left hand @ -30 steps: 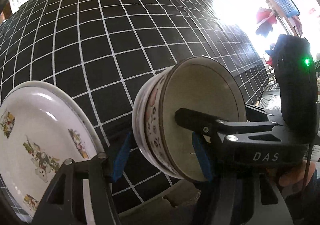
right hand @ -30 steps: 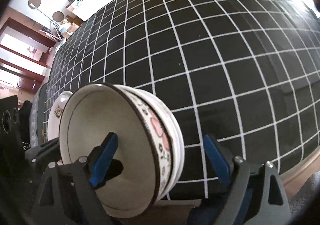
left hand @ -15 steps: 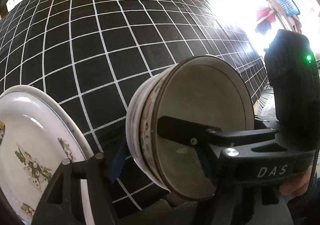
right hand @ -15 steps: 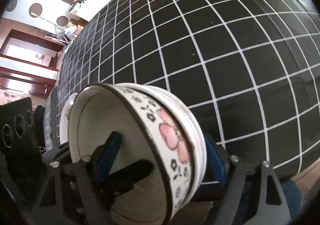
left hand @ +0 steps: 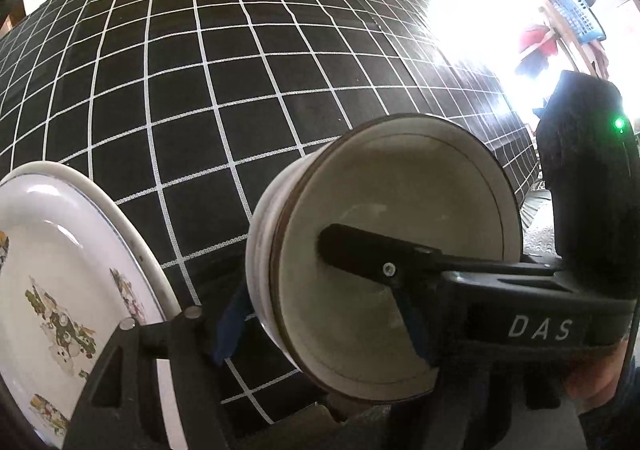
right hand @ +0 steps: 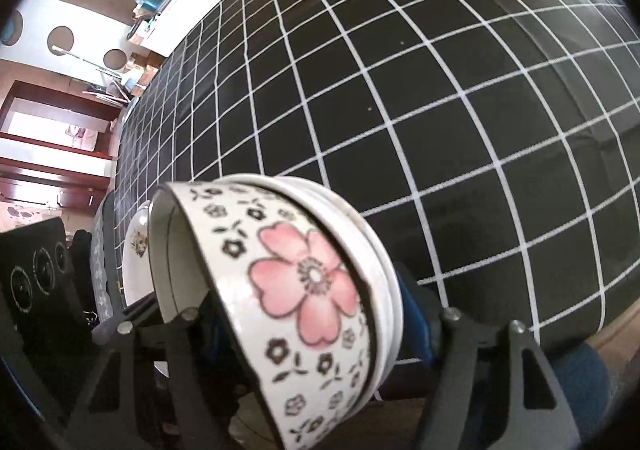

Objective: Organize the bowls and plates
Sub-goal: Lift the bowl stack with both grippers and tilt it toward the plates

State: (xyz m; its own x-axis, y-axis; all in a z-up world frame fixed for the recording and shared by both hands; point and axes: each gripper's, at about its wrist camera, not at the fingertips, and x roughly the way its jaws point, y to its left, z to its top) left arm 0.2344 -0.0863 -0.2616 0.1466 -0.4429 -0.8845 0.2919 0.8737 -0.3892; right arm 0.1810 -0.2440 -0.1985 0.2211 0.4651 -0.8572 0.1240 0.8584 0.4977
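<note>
Low in the middle of the left wrist view, two nested bowls (left hand: 400, 185) lay tipped on their side, mouth turned to the right of the frame, above the near edge of a black tablecloth (left hand: 200, 89) ruled with white squares. The left claw (left hand: 322, 326) straddled them: one blue pad sat at lower left against the outer bowl's base side, and the other reached inside the inner bowl. Its jaws had just been opening, with the bowls between them. Whether the pads pressed on the bowls could not be told.

A black finger (left hand: 360, 254) of the right claw also reached into the bowl from the right, and a hand (left hand: 592, 382) showed at lower right. At lower left a white plate (left hand: 60, 250) with small printed figures stood tilted, just beside the bowls.

Low in the right wrist view, the bowls (right hand: 308, 282) filled the centre, the inner one showing a pink flower and small black blossoms, the plain white outer one to its right. The right claw (right hand: 314, 314) had just been closing around them. Its right pad lay close against the outer bowl and its left finger was hidden within, so a firm grip could not be confirmed. The plate (right hand: 136, 242) peeked out at left behind the bowls.
</note>
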